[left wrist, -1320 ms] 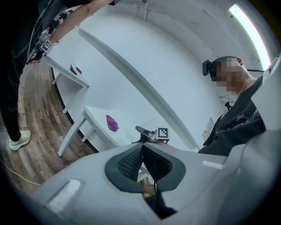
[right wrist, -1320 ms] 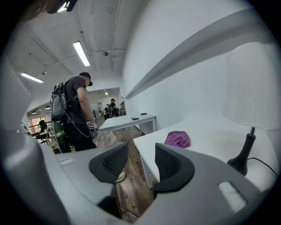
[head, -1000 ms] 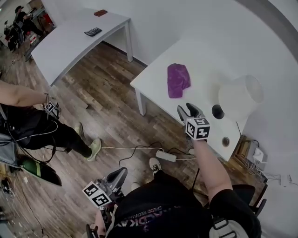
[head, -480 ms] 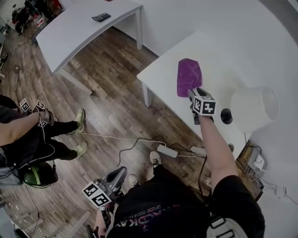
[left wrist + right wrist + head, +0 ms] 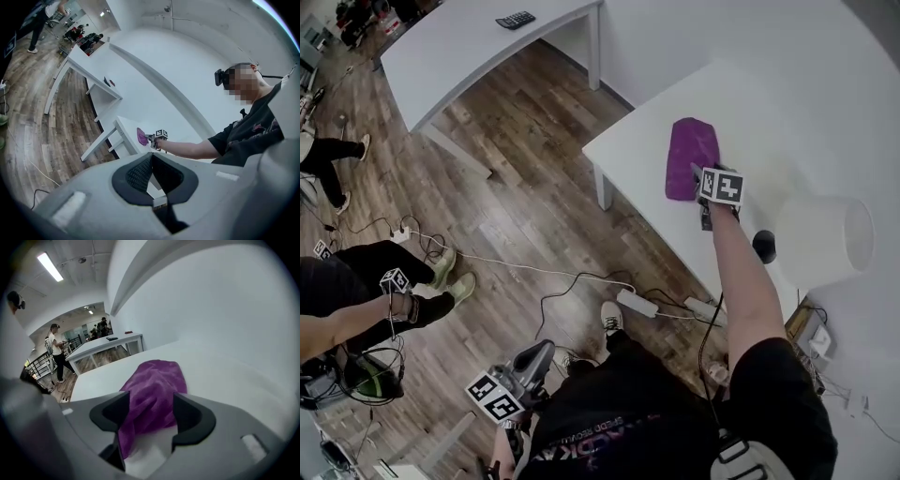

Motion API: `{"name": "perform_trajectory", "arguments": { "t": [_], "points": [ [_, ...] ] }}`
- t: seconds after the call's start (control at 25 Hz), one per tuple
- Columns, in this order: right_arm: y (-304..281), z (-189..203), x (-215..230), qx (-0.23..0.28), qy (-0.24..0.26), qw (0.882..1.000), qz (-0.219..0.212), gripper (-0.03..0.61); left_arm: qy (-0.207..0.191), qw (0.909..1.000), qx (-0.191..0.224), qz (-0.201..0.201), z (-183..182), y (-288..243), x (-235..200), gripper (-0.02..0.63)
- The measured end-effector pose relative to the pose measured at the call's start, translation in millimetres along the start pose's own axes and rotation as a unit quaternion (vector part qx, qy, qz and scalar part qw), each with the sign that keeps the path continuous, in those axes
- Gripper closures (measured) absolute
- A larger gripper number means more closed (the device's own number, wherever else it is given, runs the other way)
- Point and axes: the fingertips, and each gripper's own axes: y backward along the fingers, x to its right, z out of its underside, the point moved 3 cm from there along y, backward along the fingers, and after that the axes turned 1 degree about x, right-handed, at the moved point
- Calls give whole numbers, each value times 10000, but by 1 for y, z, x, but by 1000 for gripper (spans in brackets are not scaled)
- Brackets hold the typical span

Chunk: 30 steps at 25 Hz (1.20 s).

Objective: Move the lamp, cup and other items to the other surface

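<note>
Reach has brought the right gripper [image 5: 700,176] down to the purple cloth [image 5: 153,380] near the desk's [image 5: 630,167] front edge. Its jaws, just opening, straddle the cloth without pressing it, so a grasp is likely next. The left gripper [image 5: 540,354] is closed and empty.

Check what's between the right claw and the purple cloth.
Nothing. In the right gripper view the right claw, jaws just opening, straddles the near end of the purple cloth.

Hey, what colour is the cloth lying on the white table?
The cloth is purple, seen best in the right gripper view.
</note>
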Motion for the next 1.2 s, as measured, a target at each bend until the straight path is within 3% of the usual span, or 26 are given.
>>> {"name": "perform_trajectory", "arguments": {
  "t": [0.12, 0.32, 0.4, 0.48, 0.64, 1.2],
  "points": [
    [-12, 5, 5, -255, -49, 9996, 67, 284, 68, 9999, -1, -84, 4, 0, -1, 614],
    [-23, 13, 2, -444, 280, 9985, 160, 296, 148, 9996, 84, -210, 9, 5, -2, 614],
    [-23, 11, -3, -430, 312, 9985, 159, 346, 189, 9995, 94, -235, 11, 8, -4, 614],
    [-24, 12, -7, -424, 324, 9984, 162, 435, 216, 9994, 104, -247, 13, 9, -6, 614],
    [-22, 11, -11, -407, 346, 9984, 175, 479, 218, 9995, 114, -218, 18, 7, -4, 614],
    [42, -7, -36, 541, 315, 9980, -22, 492, 30, 10000, 0, 91, 13, 20, -1, 614]
  ]
}}
